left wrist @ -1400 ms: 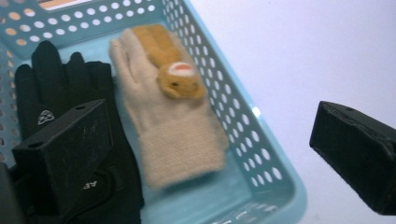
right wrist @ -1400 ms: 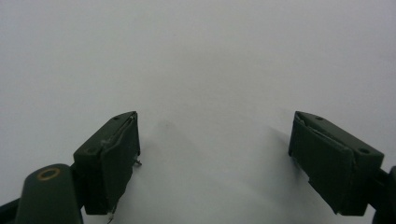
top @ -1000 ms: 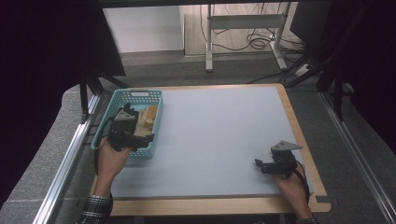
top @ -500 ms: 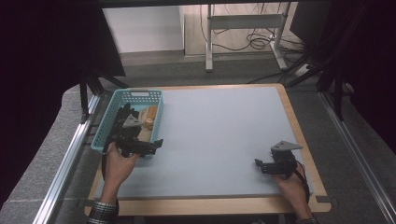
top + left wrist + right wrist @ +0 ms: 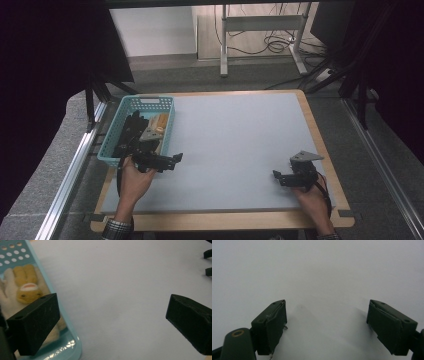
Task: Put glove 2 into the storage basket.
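- Left hand-held gripper (image 5: 167, 161) at the near end of the teal basket (image 5: 111, 150), jaws wide apart, empty.
- Plush toy (image 5: 23, 287), cream and yellow, inside the basket at desk's (image 5: 240, 145) left edge; just left of the left hand-held gripper, long axis along basket.
- Right hand-held gripper (image 5: 280, 177) near right corner, well apart, jaws spread, empty.
- No readable writing.

We see basket (image 5: 71, 335): glossy teal plastic | toy (image 5: 25, 287) in basket: fuzzy plush cloth | mat (image 5: 240, 150) beside basket: smooth matt grey | table edge (image 5: 320, 135): wood
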Demonstrator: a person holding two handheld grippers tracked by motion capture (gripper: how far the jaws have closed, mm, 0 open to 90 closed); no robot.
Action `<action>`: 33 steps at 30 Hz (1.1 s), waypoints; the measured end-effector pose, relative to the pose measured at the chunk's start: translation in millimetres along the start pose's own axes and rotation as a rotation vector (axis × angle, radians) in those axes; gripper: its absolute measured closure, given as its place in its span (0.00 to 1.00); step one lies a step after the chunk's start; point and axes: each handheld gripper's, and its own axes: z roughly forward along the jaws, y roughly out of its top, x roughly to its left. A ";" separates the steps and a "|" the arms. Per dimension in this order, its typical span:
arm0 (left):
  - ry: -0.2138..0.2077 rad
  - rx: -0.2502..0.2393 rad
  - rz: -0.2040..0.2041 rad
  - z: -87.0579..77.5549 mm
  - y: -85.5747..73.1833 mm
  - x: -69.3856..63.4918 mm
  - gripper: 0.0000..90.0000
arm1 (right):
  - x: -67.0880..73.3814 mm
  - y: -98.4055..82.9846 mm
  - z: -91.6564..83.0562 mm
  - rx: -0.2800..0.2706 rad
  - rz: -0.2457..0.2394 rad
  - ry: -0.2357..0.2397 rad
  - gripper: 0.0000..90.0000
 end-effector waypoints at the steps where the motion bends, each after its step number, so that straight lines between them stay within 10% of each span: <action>1: -0.003 0.002 0.002 1.1 0.2 -1.5 0.00 | 0.0 0.0 0.0 0.000 0.000 0.000 0.18; 33: -0.130 0.006 0.062 51.8 -10.1 -57.3 0.00 | -0.1 0.0 0.0 0.000 0.000 0.001 0.18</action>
